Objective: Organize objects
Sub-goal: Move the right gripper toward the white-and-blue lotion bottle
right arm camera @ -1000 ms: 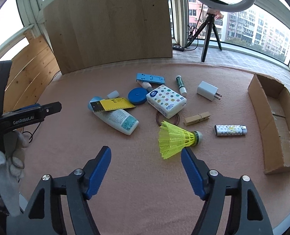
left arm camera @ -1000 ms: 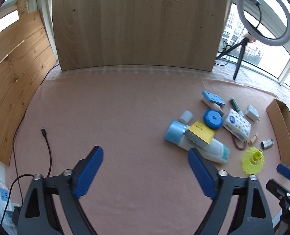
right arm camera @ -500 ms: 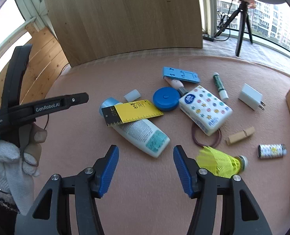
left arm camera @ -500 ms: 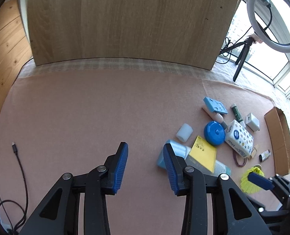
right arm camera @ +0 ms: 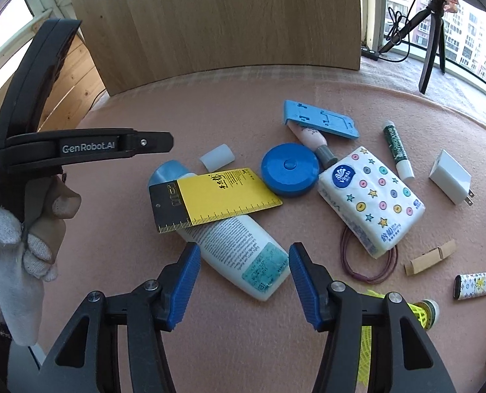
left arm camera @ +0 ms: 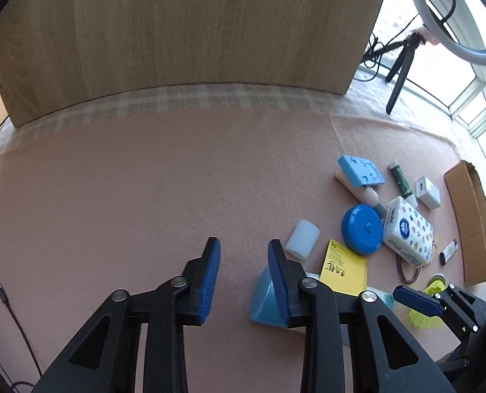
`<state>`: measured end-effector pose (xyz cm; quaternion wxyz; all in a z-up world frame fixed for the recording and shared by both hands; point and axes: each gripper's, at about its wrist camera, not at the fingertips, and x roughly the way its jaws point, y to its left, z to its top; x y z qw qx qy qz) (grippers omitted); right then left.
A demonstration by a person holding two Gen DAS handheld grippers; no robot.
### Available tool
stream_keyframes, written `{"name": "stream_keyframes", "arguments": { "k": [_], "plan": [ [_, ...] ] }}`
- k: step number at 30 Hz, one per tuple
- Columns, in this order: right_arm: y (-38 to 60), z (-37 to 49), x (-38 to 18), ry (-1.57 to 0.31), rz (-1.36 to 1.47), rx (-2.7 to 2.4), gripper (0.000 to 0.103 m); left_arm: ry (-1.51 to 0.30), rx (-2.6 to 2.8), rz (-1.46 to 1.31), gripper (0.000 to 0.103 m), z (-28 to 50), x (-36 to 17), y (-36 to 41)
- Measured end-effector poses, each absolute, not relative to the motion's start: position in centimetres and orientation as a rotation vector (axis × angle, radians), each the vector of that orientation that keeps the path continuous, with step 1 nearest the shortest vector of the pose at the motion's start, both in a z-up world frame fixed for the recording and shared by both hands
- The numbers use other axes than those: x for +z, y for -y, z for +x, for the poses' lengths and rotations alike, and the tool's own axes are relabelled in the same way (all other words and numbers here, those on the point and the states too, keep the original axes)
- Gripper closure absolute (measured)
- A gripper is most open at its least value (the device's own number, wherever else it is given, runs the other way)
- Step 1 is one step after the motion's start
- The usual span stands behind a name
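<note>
Lotion bottle (right arm camera: 233,245) btwn right hand-held gripper (right arm camera: 243,281) fingers, untouched

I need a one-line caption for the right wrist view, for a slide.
Open right gripper hovers above a white lotion bottle with a yellow ruler card lying across it, amid small clutter on pink felt.

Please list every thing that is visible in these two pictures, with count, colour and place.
lotion bottle: 1, white with blue cap, lying under the ruler card
ruler card: 1, yellow and black, on the bottle
tape measure: 1, blue, centre
tissue pack: 1, white with coloured dots, right of centre
hair tie: 1, purple, partly under the pack
shuttlecock: 1, yellow, near right
clothespin: 1, wooden, right
lighter: 1, white patterned, right
charger: 1, white, right
cardboard box: 1, brown, far right
left gripper: 1, blue fingers, open
right gripper: 1, blue fingers, open
</note>
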<state>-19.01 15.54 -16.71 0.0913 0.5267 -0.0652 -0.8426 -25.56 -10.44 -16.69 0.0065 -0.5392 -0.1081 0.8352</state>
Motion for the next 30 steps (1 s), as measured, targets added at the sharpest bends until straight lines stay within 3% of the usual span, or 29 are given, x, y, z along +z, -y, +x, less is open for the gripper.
{"name": "stream_keyframes", "arguments": {
  "k": [15,30],
  "plan": [
    [-14.6,-19.7,-17.7,0.202,1.568,-2.388,0.052,0.284,2.54,-1.716,0.081,-24.8,-17.6,9.8],
    [-12.5,-13.7,-17.2,0.244,1.564,-2.309,0.054,0.367,2.524,-1.712,0.081,-17.1,-18.3,8.7]
  ]
}}
